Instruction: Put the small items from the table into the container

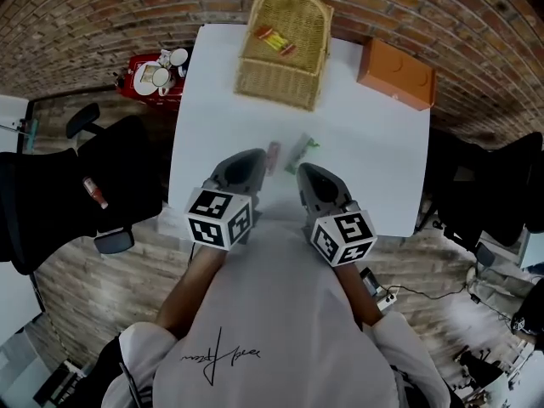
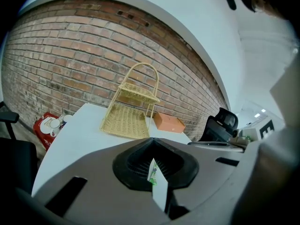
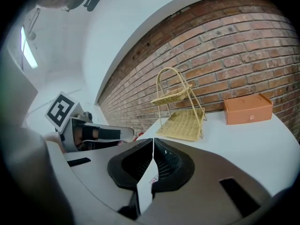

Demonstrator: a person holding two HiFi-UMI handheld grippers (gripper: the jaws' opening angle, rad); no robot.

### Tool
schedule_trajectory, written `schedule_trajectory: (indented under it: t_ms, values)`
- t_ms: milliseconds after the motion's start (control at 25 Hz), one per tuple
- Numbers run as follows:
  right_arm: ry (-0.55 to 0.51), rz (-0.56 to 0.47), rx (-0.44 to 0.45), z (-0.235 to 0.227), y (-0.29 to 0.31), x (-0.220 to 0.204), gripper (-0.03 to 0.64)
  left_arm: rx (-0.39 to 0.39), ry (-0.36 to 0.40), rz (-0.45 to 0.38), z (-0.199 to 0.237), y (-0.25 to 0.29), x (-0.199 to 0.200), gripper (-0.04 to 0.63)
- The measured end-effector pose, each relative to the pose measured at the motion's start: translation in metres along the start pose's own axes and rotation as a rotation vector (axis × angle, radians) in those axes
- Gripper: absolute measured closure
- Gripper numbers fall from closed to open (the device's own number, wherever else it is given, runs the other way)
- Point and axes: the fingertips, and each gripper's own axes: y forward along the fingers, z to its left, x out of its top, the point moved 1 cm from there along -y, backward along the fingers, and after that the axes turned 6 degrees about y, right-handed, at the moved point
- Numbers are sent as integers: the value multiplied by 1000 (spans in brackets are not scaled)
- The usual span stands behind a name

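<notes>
The two-tier wicker basket stands at the far side of the white table, with a red and yellow packet on its upper tier. My left gripper is shut on a thin white sachet with green print. My right gripper is shut on a thin white sachet with red print. In the head view a pinkish sachet shows at the left gripper's tip and a green one at the right gripper's tip. Both grippers hover over the table's near part, side by side.
An orange box sits at the table's far right corner. A red tray with cups stands beyond the left edge. Black office chairs flank the table. A brick wall runs behind.
</notes>
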Motion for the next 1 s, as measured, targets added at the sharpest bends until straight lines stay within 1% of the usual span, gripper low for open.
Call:
schedule_trajectory:
  t_ms: [280,440,520,680,1000]
  values:
    - [1,4,0,1,0,-1,594,-3,13,43,-2,3,-14,586]
    - [14,0,-11,-1,-2,-2,594,-24,-10,60,-3,8,-21,584]
    - [22,-1,-18,-3,-3,-2,594,-11,-11,80,0,11,-27,584]
    - [32,0,-27,-6,-5,-2,594,28,13,125,6,19,-41,583]
    - [46,10,-41,-11,-5,-4,594,33,15,199,9,33,-69,583]
